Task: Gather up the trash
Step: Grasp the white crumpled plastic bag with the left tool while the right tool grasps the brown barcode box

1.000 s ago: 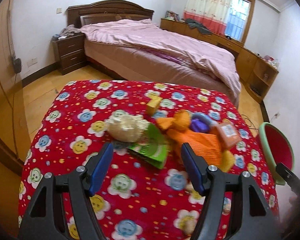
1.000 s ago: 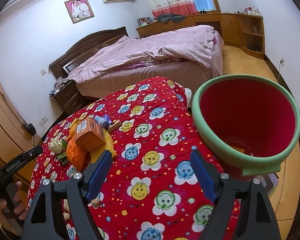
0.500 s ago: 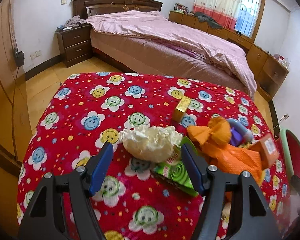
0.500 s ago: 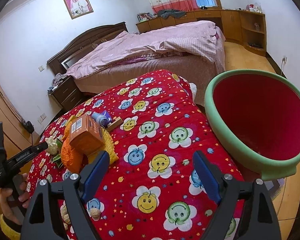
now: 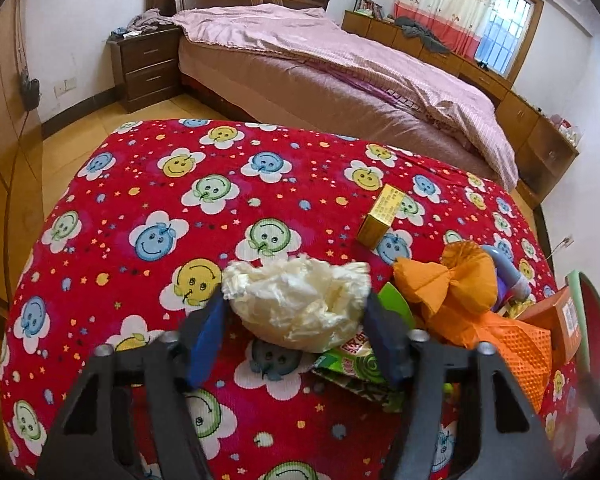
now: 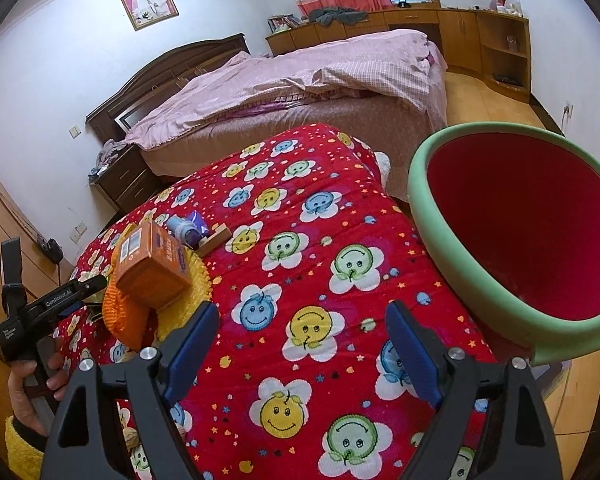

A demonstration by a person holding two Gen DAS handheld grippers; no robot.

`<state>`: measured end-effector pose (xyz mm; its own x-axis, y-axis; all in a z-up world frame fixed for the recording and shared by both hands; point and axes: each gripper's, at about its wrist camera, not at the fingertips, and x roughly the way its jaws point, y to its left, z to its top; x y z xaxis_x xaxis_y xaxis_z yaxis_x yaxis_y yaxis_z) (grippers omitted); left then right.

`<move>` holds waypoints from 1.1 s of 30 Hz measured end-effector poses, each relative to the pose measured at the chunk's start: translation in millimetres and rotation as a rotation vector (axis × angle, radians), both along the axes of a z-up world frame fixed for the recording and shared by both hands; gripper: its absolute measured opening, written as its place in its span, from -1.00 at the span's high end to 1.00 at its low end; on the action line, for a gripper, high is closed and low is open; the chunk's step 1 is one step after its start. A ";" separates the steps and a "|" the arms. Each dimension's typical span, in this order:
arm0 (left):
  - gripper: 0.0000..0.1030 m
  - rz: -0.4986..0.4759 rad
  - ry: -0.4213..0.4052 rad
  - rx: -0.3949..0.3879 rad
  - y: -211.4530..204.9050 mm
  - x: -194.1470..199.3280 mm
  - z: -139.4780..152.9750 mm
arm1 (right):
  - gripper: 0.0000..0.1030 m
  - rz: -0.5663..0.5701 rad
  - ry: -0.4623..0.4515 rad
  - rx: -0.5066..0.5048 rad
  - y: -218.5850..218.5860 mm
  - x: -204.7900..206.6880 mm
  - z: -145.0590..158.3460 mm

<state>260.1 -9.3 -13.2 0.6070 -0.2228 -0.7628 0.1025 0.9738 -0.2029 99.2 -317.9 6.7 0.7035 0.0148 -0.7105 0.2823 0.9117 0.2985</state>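
Observation:
A crumpled white paper wad (image 5: 300,304) lies on the red smiley-flower tablecloth (image 5: 172,216). My left gripper (image 5: 296,332) is open, its blue pads on either side of the wad. Beside the wad lie a green wrapper (image 5: 360,364), an orange mesh bag (image 5: 472,308), an orange box (image 6: 152,264), a purple tube (image 6: 186,228) and a small yellow box (image 5: 382,216). My right gripper (image 6: 302,344) is open and empty above the cloth, left of the red bin with a green rim (image 6: 512,224).
A bed with a pink cover (image 5: 340,56) stands beyond the table, with a dark nightstand (image 5: 144,64) at its head. Wooden cabinets (image 6: 480,40) line the far wall. The bin stands off the table's right edge. My left gripper also shows in the right wrist view (image 6: 56,304).
My left gripper has moved forward and left until its open pads flank the paper wad. The right gripper has tilted a little, with the bin sliding rightward in its view.

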 end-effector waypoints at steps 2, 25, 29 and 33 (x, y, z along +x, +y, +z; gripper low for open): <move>0.03 -0.006 -0.009 -0.012 0.4 -1.5 2.2 | -0.69 0.003 0.001 -0.002 1.3 -0.1 0.4; 0.16 0.104 -0.055 -0.007 38.4 -63.5 26.7 | -0.69 0.138 -0.064 -0.043 46.3 16.5 25.5; 0.16 0.114 -0.029 -0.012 43.6 -67.9 17.2 | -0.69 0.173 -0.060 -0.092 62.6 27.9 26.6; 0.00 0.122 -0.012 -0.011 44.3 -69.8 11.4 | -0.69 0.208 -0.037 -0.132 75.0 39.1 20.6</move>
